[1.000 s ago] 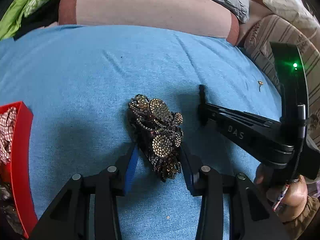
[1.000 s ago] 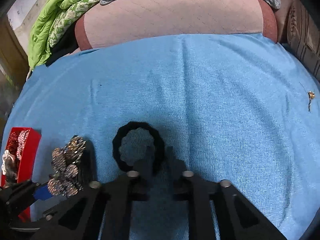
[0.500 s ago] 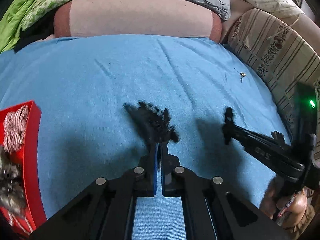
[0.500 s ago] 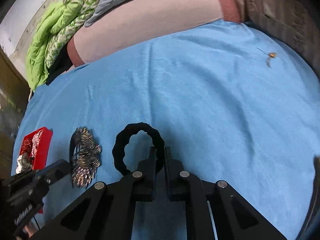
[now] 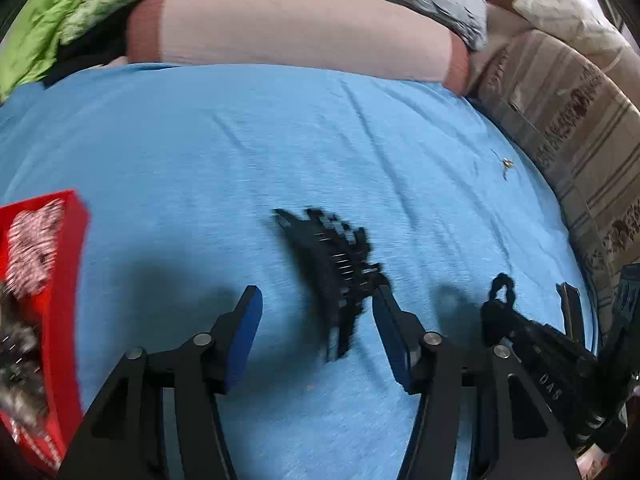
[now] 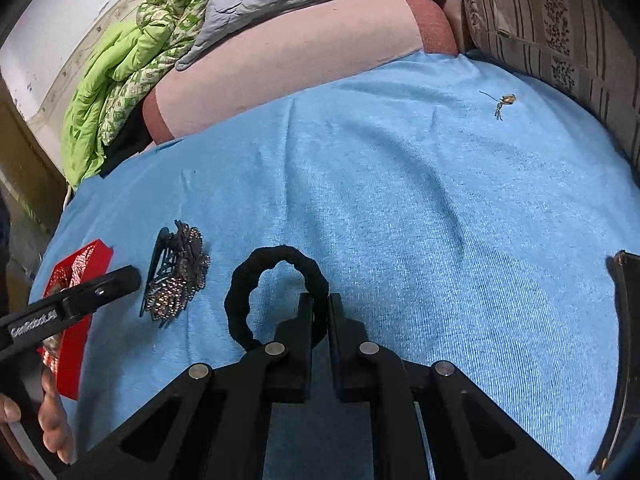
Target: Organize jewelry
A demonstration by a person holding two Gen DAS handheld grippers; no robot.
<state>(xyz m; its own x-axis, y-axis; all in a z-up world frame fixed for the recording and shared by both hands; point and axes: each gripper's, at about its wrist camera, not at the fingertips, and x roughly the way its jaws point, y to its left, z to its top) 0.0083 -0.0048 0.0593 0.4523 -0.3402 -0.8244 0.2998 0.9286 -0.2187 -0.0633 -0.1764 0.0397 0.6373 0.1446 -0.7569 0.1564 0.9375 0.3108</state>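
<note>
Left gripper: jaws about half open, having just been opening; the rhinestone hair clip sits between them, blurred, close against the right-hand pad, and no pad is seen pressing on it. In the right wrist view the same hair clip lies on the blue bedsheet, tipped on edge, its long axis running from the near left toward the far right, roughly along the line of the left jaws rather than across it.

Right gripper: jaws closed on the near side of the black scrunchie, which hangs as an open ring ahead of the fingertips.

Red box: stands at the left edge of the sheet, already holding glittering pieces. It lies to the left of the clip, on the left gripper's side, so the left hand is the nearer carrier for the clip; the scrunchie must cross over the clip to reach it.

Small earring: lies alone, far right, well apart from both grippers and nearer the right one.

Judgement: a re-grasp of the clip appears to be needed, with the jaws closing across its narrow width.
</note>
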